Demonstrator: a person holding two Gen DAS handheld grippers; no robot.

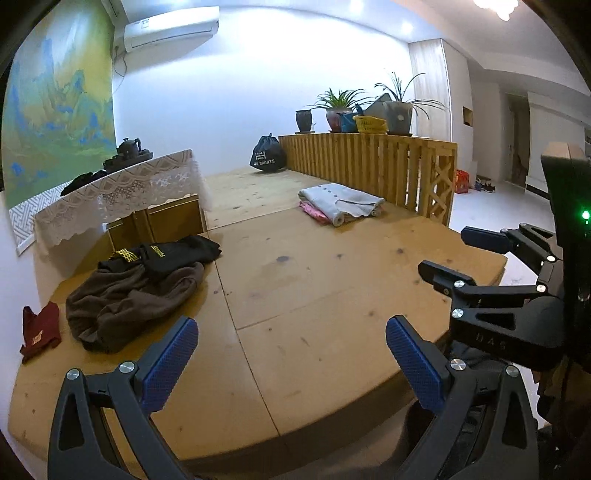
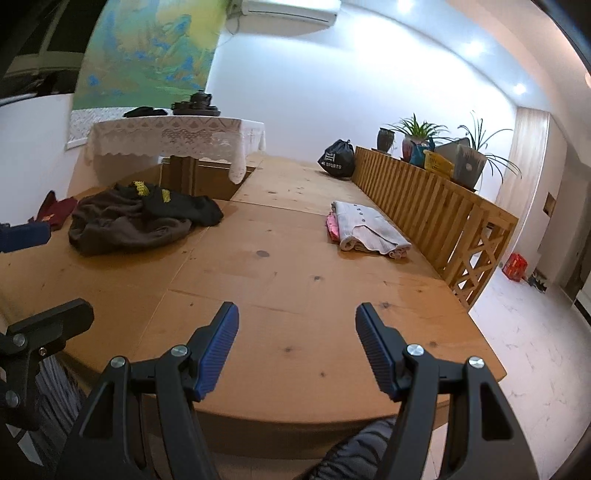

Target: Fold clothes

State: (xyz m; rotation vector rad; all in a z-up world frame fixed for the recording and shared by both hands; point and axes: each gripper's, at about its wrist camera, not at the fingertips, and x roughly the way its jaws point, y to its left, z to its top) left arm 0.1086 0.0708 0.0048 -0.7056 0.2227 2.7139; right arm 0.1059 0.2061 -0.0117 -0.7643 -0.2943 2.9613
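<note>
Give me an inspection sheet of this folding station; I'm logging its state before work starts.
Surface: pale wooden platform of joined boards, a few dark stains, mid area bare.
Job's things: crumpled pile of brown and black garments at far left; small dark red garment beside it; folded stack, grey buttoned piece over pink, by the slatted wooden railing.
Clutter: black drawstring sports bag at the far end.
Grippers: left gripper and right gripper both open, empty, over the near edge.
Cables: nothing seen.
Surroundings: lace-covered table with dark teapot; potted plants on the railing; landscape wall hanging; air conditioner.
</note>
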